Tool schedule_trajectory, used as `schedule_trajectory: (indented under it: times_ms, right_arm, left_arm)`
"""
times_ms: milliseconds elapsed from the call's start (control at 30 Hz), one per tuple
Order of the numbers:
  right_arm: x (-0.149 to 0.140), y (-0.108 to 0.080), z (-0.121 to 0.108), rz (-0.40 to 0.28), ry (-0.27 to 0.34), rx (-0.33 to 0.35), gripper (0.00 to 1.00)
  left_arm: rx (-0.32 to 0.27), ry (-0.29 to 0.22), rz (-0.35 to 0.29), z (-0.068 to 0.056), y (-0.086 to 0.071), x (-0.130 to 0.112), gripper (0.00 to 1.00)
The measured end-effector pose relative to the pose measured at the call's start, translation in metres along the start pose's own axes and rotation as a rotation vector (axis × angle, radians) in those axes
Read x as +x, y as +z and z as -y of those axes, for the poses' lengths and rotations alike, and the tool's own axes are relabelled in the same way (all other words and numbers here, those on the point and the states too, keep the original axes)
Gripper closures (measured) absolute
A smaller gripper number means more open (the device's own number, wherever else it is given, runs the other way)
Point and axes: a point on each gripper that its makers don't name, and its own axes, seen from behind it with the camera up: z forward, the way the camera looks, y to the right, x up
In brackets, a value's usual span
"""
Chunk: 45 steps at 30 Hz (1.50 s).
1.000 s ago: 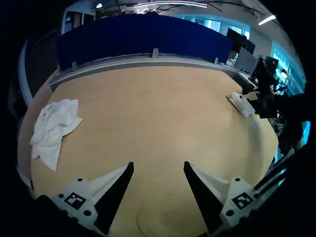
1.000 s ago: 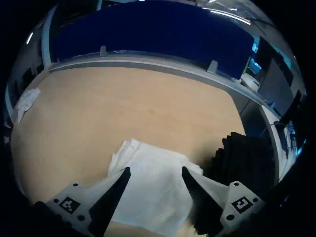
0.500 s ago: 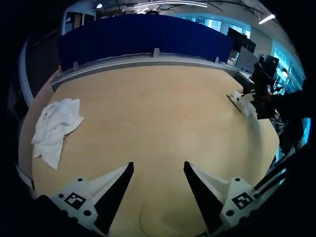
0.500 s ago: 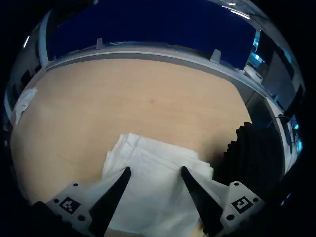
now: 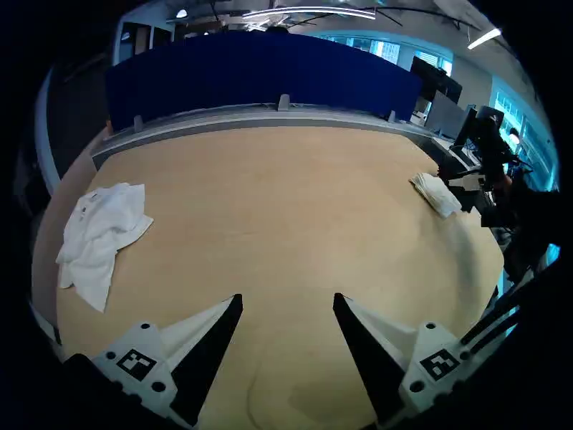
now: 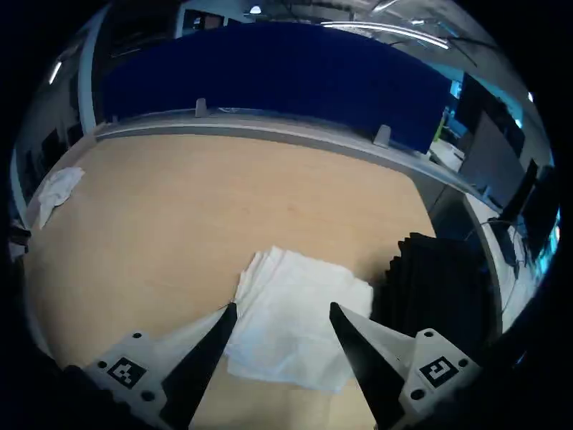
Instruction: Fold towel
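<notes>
Left gripper view: pale wood worktop point(image 5: 286, 186) w/ a blue partition point(image 5: 265, 72) along its far edge. Left gripper point(image 5: 286, 326) hangs over the near edge, claw spread wide, nothing between its fingers. A crumpled white towel point(image 5: 100, 233) lies in a heap by the worktop's left edge. A folded white towel point(image 5: 437, 193) sits by the right edge, well apart from it.

Right gripper view: right gripper point(image 6: 281, 333) is above the folded towel, claw open, fingers either side of the cloth's near part, not pinching. Can't tell if the tips touch the cloth. A black ribbed object point(image 6: 437, 287) stands just beside the folded towel, at the worktop's right edge. The crumpled towel shows far off, at the left edge.

Step, as I judge it: the folded towel looks done and set aside, and the crumpled one is next. Next move prob. calls for both claws to reach the heap, find 2 corners and spread it flat before any fold.

Count: 2 towels (1 folded, 1 crumpled), 2 grippers, 1 partition, 1 ribbed object.
</notes>
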Motion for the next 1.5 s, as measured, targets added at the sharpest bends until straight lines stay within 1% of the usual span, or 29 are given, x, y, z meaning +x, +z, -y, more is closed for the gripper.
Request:
schedule_trajectory:
  times_ms: [100,233,400,700,800,1000,1067,1167,1367,1500]
  right_arm:
    - [-0.01,-0.018,0.01,0.002,0.022,-0.002,0.0]
    - [-0.022,-0.036,0.021,0.005,0.029,-0.011,0.0]
    - [-0.027,-0.052,0.034,-0.012,0.041,-0.009,0.0]
    - [-0.024,-0.076,0.056,-0.062,0.081,-0.013,0.0]
    - [-0.014,-0.085,0.071,-0.114,0.099,-0.01,0.0]
    - [0.024,-0.104,0.105,-0.293,0.147,0.001,0.0]
    - [0.036,-0.11,0.117,-0.348,0.148,0.006,0.0]
    - [0.05,-0.117,0.13,-0.412,0.138,-0.002,0.0]
    - [0.067,-0.129,0.146,-0.515,0.145,-0.046,0.0]
    - [0.077,-0.139,0.152,-0.595,0.16,-0.075,0.0]
  left_arm:
    - [-0.006,0.002,-0.01,0.0,0.0,0.003,0.06]
    - [-0.012,0.007,-0.02,0.0,-0.001,0.005,0.06]
    - [-0.024,0.008,-0.03,-0.001,-0.003,0.006,0.06]
    - [-0.027,0.012,-0.051,0.0,-0.006,0.008,0.06]
    - [-0.023,0.015,-0.063,0.001,-0.007,0.008,0.06]
    - [0.001,0.017,-0.105,0.008,-0.009,0.016,0.06]
    - [0.01,0.014,-0.121,0.01,-0.009,0.019,0.06]
    - [0.018,0.007,-0.141,0.012,-0.01,0.024,0.06]
    - [0.029,-0.012,-0.181,0.016,-0.012,0.033,0.06]
    - [0.043,-0.024,-0.211,0.021,-0.014,0.039,0.06]
